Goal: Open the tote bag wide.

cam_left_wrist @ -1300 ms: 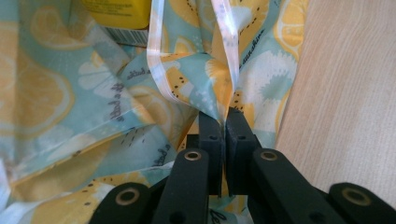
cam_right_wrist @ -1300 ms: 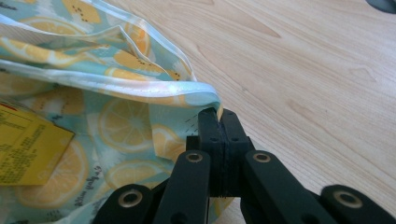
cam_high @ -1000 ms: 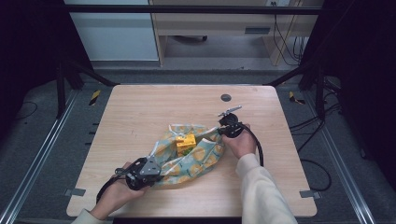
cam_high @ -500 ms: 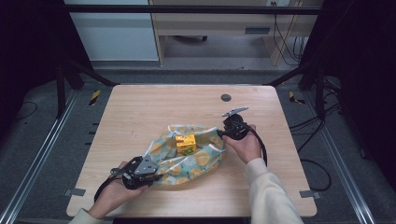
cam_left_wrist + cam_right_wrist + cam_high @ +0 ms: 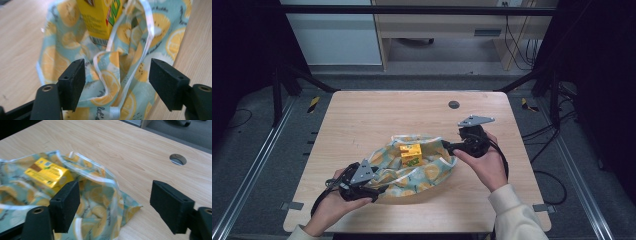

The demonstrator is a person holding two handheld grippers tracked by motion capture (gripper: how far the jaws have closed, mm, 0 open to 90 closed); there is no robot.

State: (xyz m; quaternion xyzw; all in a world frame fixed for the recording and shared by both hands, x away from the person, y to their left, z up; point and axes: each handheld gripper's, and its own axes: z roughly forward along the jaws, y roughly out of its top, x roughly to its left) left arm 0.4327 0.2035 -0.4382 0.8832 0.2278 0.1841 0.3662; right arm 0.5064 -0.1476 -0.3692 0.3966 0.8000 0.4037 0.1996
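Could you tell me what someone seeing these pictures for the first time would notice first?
Most likely the lemon-print cloth spread near the middle of the wooden table, with a yellow carton lying on it. Next, the two open grippers at opposite ends of the cloth: the left gripper at its near-left corner, the right gripper at its right edge.
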